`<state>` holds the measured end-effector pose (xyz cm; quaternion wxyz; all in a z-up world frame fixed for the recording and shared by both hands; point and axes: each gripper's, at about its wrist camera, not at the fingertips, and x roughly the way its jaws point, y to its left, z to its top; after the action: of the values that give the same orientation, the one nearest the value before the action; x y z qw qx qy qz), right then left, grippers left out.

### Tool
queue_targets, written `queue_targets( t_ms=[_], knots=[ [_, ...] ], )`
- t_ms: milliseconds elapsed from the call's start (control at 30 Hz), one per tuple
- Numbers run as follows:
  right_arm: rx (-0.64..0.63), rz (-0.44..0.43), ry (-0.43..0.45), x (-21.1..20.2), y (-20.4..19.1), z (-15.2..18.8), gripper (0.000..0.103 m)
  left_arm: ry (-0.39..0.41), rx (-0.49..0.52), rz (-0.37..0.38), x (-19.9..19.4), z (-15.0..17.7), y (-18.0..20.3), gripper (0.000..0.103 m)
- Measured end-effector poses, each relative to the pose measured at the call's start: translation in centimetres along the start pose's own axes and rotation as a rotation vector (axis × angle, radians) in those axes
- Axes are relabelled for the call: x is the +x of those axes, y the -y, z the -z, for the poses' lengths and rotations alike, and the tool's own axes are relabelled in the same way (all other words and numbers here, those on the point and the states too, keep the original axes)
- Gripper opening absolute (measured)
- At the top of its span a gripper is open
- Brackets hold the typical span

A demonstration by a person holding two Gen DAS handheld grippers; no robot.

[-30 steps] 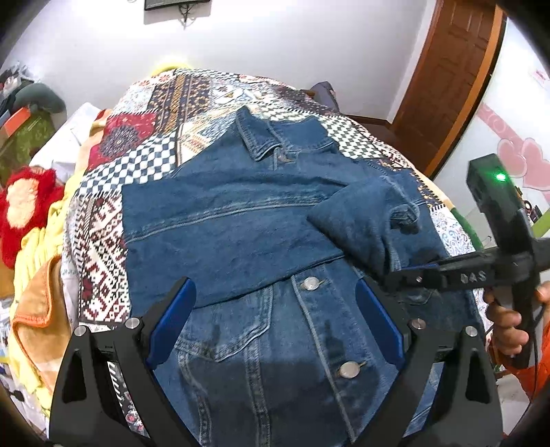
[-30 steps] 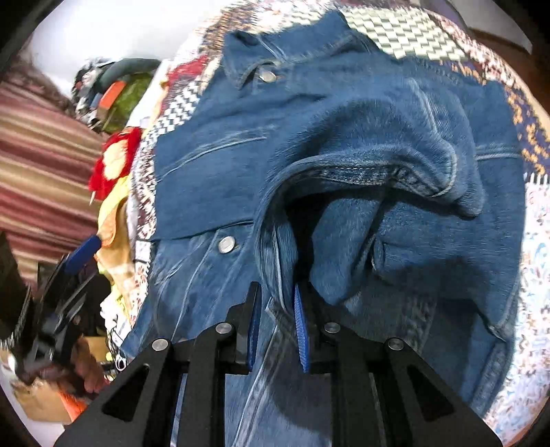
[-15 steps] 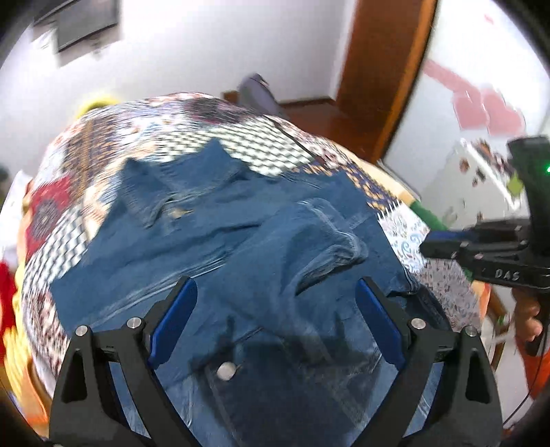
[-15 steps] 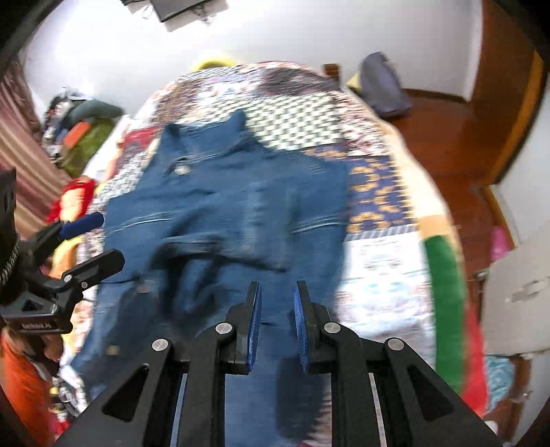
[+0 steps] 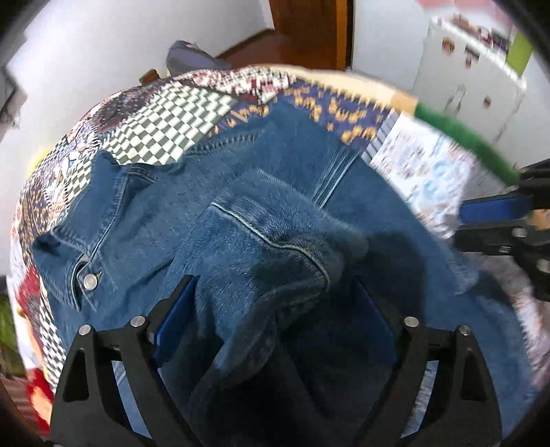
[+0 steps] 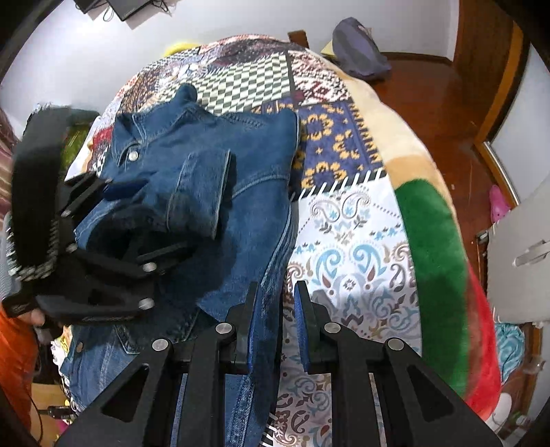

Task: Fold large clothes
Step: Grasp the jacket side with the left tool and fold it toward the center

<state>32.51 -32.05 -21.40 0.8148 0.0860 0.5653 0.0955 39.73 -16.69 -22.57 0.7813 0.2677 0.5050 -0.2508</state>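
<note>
A blue denim jacket [image 5: 285,161] [image 6: 261,165] lies face up on a patchwork bedspread [image 5: 165,120] [image 6: 354,240], collar away from me. Its sleeve [image 5: 275,240] [image 6: 199,192] is folded across the chest, cuff uppermost. My left gripper [image 5: 275,309] [image 6: 161,215] points down over that bunched sleeve. Its jaws are wide and closing, with the sleeve between the blue pads [image 5: 172,319], not clamped. My right gripper [image 6: 278,323] [image 5: 495,220] hovers over the jacket's right side edge. Its pads [image 6: 302,326] are nearly together, with nothing gripped.
A green and red blanket border [image 6: 436,240] runs along the bed's right edge. Beyond it are a wooden floor [image 6: 429,103], a dark bag [image 6: 361,51], a wooden door [image 5: 309,27] and a white cabinet [image 5: 474,68]. Clothes are piled left of the bed.
My left gripper swung right across the jacket, rolled and dropped over the folded sleeve. My right gripper drew back from the sleeve to the jacket's right edge.
</note>
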Motion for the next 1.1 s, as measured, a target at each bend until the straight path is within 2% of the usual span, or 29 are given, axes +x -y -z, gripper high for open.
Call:
queue_targets(
  t_ms=[33,133,233,300,367,500,600,733,833,967,1100],
  knots=[
    [-0.001,-0.003,-0.006,0.2,-0.1,0.0,0.015,-0.013,0.011,-0.02,0.7,0.0,0.1,0.089],
    [0.0,-0.008,-0.015,0.6,-0.3,0.1,0.015,0.002,-0.024,-0.008,1.0,0.1,-0.5,0.085],
    [0.005,-0.017,-0.017,0.7,-0.4,0.2,0.015,0.072,-0.106,0.02,-0.7,0.2,-1.8,0.066],
    [0.001,-0.014,-0.019,0.9,-0.4,0.2,0.015,0.106,-0.152,0.011,-1.7,0.0,-2.9,0.032],
    [-0.002,-0.009,-0.027,1.1,-0.6,0.3,0.015,0.121,-0.204,0.012,-2.5,-0.2,-4.6,0.01],
    [-0.012,-0.001,-0.052,2.0,-1.0,0.3,0.015,0.195,-0.305,-0.016,-5.3,-0.2,-8.4,0.008],
    [-0.043,0.027,-0.059,2.2,-1.7,-0.1,0.015,0.291,-0.362,-0.04,-8.8,0.0,-11.3,0.007],
    [-0.091,0.044,-0.022,1.0,-3.0,-1.6,0.015,0.438,-0.418,-0.103,-14.3,1.3,-14.6,0.007],
    [-0.117,0.046,0.02,0.3,-4.2,-3.3,0.015,0.494,-0.483,-0.122,-16.9,3.2,-16.8,0.007],
    [-0.148,0.064,0.033,1.7,-5.8,-5.4,0.015,0.49,-0.557,-0.136,-16.6,6.8,-18.6,0.007],
    [-0.17,0.149,-0.047,6.1,-6.4,-6.1,0.015,0.385,-0.619,-0.102,-13.1,11.0,-19.4,0.007]
  ],
)
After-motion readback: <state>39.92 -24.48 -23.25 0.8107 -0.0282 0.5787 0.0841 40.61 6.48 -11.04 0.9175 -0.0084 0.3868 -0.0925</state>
